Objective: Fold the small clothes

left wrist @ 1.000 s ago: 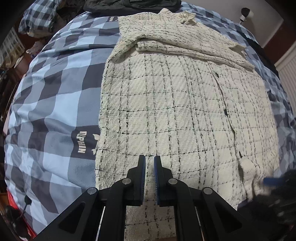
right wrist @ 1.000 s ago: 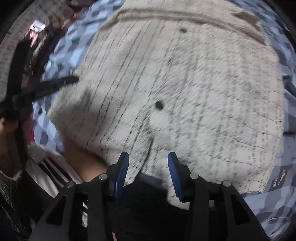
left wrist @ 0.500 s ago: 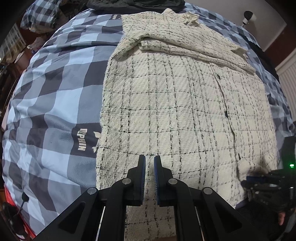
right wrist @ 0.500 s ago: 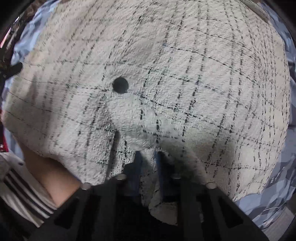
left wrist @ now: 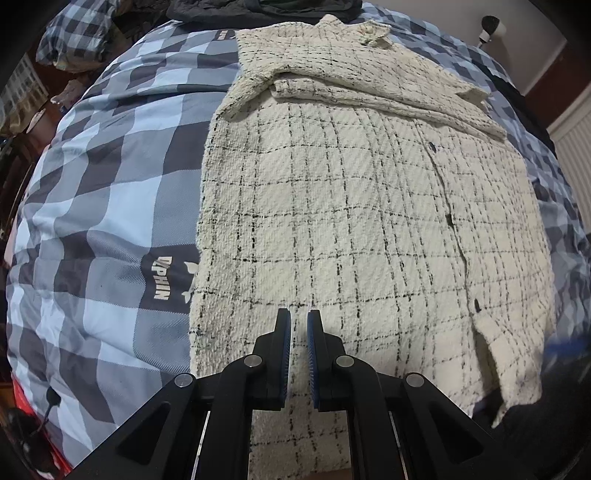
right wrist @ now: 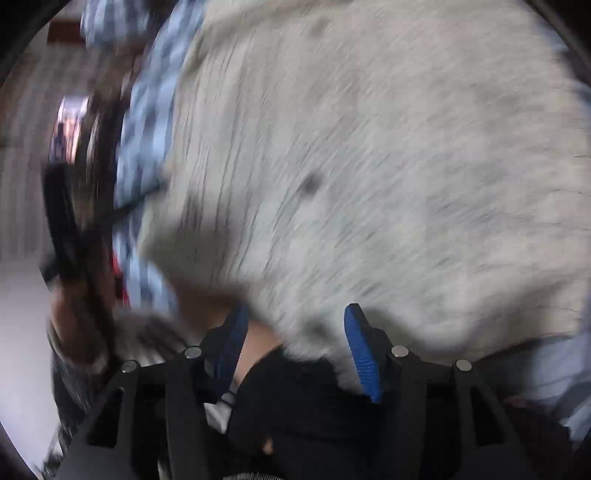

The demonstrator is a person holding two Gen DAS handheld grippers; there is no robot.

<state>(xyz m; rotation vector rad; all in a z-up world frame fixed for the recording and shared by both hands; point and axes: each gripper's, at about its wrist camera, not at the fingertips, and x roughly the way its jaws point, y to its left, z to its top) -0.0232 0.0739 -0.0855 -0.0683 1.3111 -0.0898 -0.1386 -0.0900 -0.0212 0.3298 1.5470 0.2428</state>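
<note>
Two grippers: left gripper point(left wrist: 299, 325) clenched empty over nubby cream cardigan point(left wrist: 354, 206); right gripper point(right wrist: 295, 321) opening.

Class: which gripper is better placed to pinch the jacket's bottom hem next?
Left. The left gripper sits shut over the cream checked jacket, steady. The right gripper is opening at the edge, blurred.

I see a bed under a blue and grey checked duvet point(left wrist: 110, 192), a checked pillow point(left wrist: 77, 33) at its far corner, dark clothing point(left wrist: 258, 9) beyond, and a radiator point(left wrist: 574, 147) at the wall.
</note>
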